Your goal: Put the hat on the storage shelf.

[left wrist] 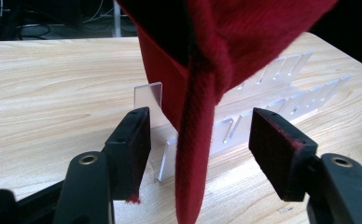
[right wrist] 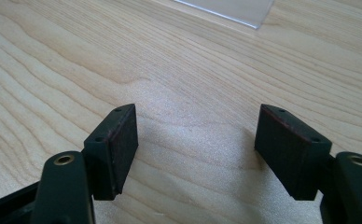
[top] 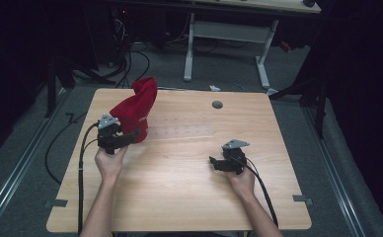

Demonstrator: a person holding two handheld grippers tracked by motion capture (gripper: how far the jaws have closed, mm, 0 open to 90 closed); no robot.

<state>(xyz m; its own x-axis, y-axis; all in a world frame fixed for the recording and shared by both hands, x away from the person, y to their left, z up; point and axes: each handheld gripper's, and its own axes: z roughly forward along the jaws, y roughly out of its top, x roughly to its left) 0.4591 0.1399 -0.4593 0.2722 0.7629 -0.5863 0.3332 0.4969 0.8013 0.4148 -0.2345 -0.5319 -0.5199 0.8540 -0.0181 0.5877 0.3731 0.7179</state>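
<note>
Hanging off a clear acrylic rack [left wrist: 244,116], the red beanie [top: 136,109] sits upper left of the high view, right at the left gripper [top: 123,136]. Left gripper view: jaws wide apart, a dangling red fold [left wrist: 195,154] runs top to bottom between them, long axis vertical, touching neither pad as far as I can tell. Right gripper [top: 215,162] is lower right of centre, well apart from the hat, jaws also wide with nothing between them, low over bare table [right wrist: 179,65]. Left hand is clearly nearer; my guess is any grab closes across that fold.
</note>
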